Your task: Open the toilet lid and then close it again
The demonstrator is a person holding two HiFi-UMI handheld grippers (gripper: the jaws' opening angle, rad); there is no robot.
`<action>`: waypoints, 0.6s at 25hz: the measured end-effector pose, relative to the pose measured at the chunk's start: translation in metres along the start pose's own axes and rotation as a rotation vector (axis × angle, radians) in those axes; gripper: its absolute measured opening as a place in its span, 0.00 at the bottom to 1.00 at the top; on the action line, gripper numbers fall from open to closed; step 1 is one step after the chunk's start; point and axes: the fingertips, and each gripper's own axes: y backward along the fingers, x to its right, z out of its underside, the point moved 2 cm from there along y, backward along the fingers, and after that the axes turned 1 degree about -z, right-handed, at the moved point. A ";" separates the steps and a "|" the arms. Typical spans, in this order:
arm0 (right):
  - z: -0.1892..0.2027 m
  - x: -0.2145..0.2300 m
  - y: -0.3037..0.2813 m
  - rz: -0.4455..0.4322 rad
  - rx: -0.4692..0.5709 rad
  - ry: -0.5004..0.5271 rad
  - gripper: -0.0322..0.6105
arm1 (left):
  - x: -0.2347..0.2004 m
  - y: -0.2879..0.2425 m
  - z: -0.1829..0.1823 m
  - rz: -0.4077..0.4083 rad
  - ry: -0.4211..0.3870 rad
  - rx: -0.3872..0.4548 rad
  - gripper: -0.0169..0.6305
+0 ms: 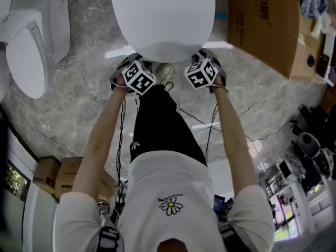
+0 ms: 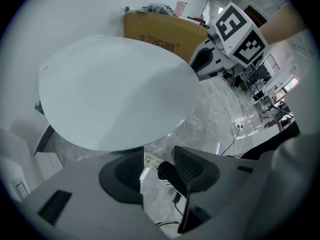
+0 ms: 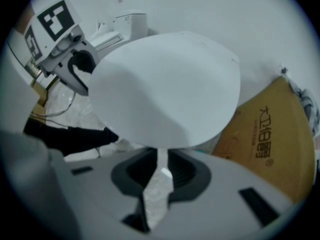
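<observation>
The white oval toilet lid [image 1: 163, 14] lies down flat at the top of the head view. Both grippers hang at its front edge, pointing down at the marble floor. My left gripper [image 1: 137, 70] is by the edge's left side, my right gripper [image 1: 202, 67] by its right side. In the left gripper view the lid [image 2: 115, 94] fills the upper half and the left gripper [image 2: 157, 156] is open, with only floor and a shoe in the gap. In the right gripper view the lid [image 3: 170, 84] ends just past the right gripper [image 3: 161, 156], whose jaws leave a narrow gap showing floor.
A second toilet [image 1: 31, 41] stands at the far left. A large cardboard box [image 1: 265, 25] sits right of the lid. Cables [image 1: 210, 125] trail over the floor by the person's legs. Small boxes [image 1: 58, 175] lie at the lower left, and a shoe [image 1: 164, 73] rests between the grippers.
</observation>
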 end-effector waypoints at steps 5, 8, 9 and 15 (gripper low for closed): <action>0.003 -0.002 -0.012 -0.015 -0.016 0.000 0.18 | -0.003 -0.011 0.003 0.008 0.009 -0.015 0.35; 0.004 -0.002 -0.018 -0.020 -0.024 -0.006 0.18 | -0.005 -0.018 0.005 0.014 0.012 -0.028 0.34; 0.004 -0.003 -0.020 -0.021 -0.024 -0.006 0.17 | -0.006 -0.020 0.005 0.015 0.014 -0.030 0.34; 0.005 -0.004 -0.029 -0.026 -0.027 -0.015 0.17 | -0.007 -0.029 0.008 0.015 0.040 -0.039 0.34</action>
